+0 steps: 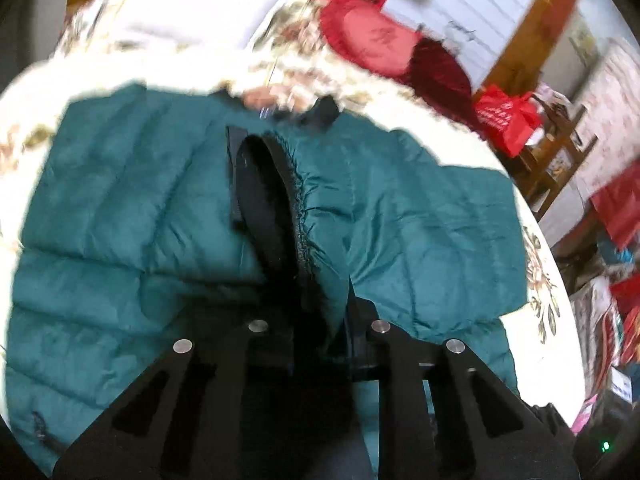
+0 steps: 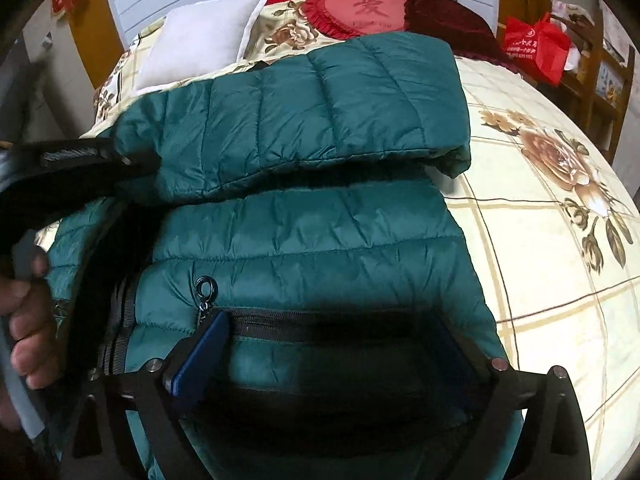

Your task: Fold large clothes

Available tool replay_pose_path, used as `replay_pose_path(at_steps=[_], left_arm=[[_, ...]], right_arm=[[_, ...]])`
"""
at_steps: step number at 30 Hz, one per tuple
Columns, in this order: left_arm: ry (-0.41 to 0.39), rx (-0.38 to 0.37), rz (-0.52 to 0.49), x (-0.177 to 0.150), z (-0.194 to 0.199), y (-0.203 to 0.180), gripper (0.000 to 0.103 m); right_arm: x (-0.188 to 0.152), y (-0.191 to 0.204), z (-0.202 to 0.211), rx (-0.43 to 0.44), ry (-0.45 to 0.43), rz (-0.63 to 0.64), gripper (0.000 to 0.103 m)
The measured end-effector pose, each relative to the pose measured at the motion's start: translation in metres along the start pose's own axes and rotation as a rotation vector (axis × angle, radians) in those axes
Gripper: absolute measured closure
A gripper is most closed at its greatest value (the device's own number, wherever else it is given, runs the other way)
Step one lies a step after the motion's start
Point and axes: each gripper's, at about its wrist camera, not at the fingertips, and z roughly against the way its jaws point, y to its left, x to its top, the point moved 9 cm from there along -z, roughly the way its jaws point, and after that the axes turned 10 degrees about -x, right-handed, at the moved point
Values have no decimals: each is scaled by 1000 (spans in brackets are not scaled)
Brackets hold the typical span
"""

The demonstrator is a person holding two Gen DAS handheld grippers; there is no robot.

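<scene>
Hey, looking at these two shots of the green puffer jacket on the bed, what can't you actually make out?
- Left wrist view: the pillows and the wall are motion-blurred.
- Left wrist view: the left hand-held gripper fingertips are buried in the jacket edge.
- Right wrist view: the jacket hem is cut off by the bottom edge, shadowed under the right hand-held gripper.

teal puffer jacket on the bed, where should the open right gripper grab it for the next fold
Probably the hem edge of the teal puffer jacket, just below the zipped pocket, coming from the near side. That edge lies flat between the right gripper's spread fingers, thin enough to pinch. The left gripper is already shut on the zipper edge.
</scene>
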Motion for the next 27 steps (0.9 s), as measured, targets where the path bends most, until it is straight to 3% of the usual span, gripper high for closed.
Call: replay_pose_path(at_steps=[6,11,16,19,23,27], left_arm=[[-154,-62,-85,38,62,-13,87],[-259,1,-82,72,109,31,87],[-234,79,-18,68,116,103,87],[-168,68,39,47,101,137,87],[-84,62,124,21,82,167,67],[-162,101,162,19,103,183,67]], right_arm=[[-2,4,2,-17,-2,-1,6],[-5,9,4,-30,-1,3,5],[-7,14,7,-41,2,7,4],[-7,14,7,-41,4,7,4],[-3,13,11,-24,0,-11,5],[23,-9,43,18,-161,-125,5]])
